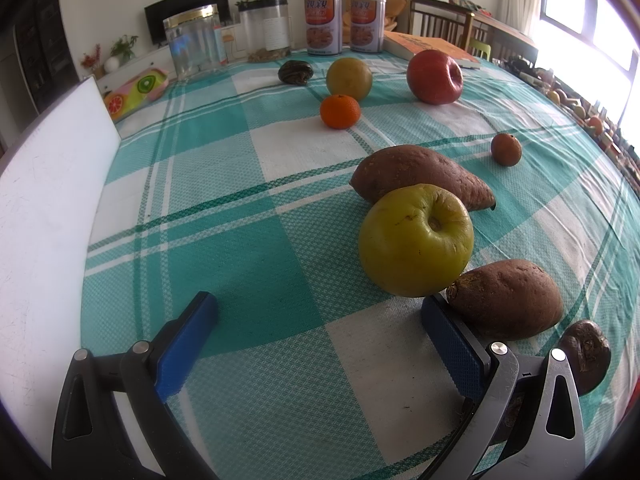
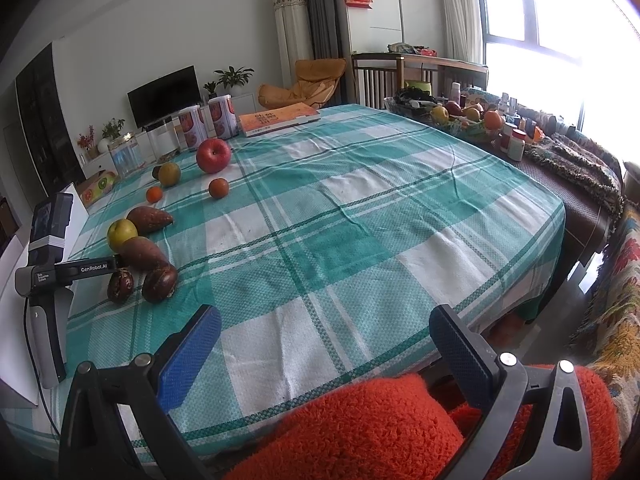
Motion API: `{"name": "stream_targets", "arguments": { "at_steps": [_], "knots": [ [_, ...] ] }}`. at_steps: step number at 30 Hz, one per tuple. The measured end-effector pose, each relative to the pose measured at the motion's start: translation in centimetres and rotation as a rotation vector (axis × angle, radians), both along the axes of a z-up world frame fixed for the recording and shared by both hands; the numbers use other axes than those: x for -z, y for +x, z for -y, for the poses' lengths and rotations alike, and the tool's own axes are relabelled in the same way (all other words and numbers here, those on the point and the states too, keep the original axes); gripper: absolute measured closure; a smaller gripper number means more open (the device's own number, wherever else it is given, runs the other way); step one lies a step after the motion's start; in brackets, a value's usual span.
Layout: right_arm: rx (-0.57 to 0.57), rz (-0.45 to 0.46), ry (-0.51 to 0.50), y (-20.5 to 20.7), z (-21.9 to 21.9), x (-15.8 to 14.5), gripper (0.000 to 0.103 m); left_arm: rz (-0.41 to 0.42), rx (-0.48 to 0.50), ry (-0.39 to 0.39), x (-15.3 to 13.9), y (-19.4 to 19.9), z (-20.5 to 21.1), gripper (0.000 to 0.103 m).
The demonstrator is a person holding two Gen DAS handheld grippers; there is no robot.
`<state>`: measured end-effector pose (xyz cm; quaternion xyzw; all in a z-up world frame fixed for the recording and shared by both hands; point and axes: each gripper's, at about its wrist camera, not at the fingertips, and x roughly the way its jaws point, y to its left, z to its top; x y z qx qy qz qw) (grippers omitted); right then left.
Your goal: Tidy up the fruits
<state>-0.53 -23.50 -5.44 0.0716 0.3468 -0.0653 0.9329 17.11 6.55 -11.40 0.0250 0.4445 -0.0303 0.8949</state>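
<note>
Left gripper (image 1: 320, 312): fingers spread wide, holding nothing; it sits low over the counter (image 1: 240, 240), and its right finger (image 1: 452, 344) lies just beside the near sweet potato (image 1: 506, 298), possibly touching it.
Green apple (image 1: 416, 240): at about 1 o'clock from the left fingers, close ahead, resting against the near sweet potato and in front of the far sweet potato (image 1: 420, 176).
Long axis: both sweet potatoes lie roughly crosswise to the fingers, running 9 to 3 o'clock.
Farther fruit: tangerine (image 1: 340, 111), yellow pear (image 1: 349, 78) and red apple (image 1: 435, 77) sit well apart at 12 to 1 o'clock.
Right gripper (image 2: 324, 344): fingers wide apart, empty, hanging over the counter's near edge above an orange fleece sleeve (image 2: 360, 432).
Nearer hand: the left, judging by both views; the fruit cluster lies at 10 o'clock from the right fingers.
</note>
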Motion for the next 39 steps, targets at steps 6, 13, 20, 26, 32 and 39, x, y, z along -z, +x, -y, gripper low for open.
{"name": "stream_targets", "arguments": {
  "at_steps": [6,13,20,26,32,39],
  "knots": [
    [-0.001,-0.004,0.011,-0.1,0.2,0.1,0.0,0.0,0.0,0.0,0.0,0.0,0.0,0.0],
    [-0.012,-0.009,0.035,0.1,0.5,0.2,0.0,0.0,0.0,0.0,0.0,0.0,0.0,0.0],
    [-0.015,-0.005,0.013,0.1,0.0,0.1,0.0,0.0,0.0,0.0,0.1,-0.1,0.0,0.0],
    [-0.008,0.003,-0.005,-0.1,-0.2,0.0,0.0,0.0,0.0,0.0,0.0,-0.1,0.0,0.0],
    [-0.01,-0.006,-0.02,0.0,-0.4,0.0,0.0,-0.009,0.002,0.0,0.0,0.0,-0.1,0.0],
    [-0.014,-0.006,0.011,0.1,0.0,0.1,0.0,0.003,-0.031,-0.338,-4.3,-3.8,-3.6,0.002]
  ]
}}
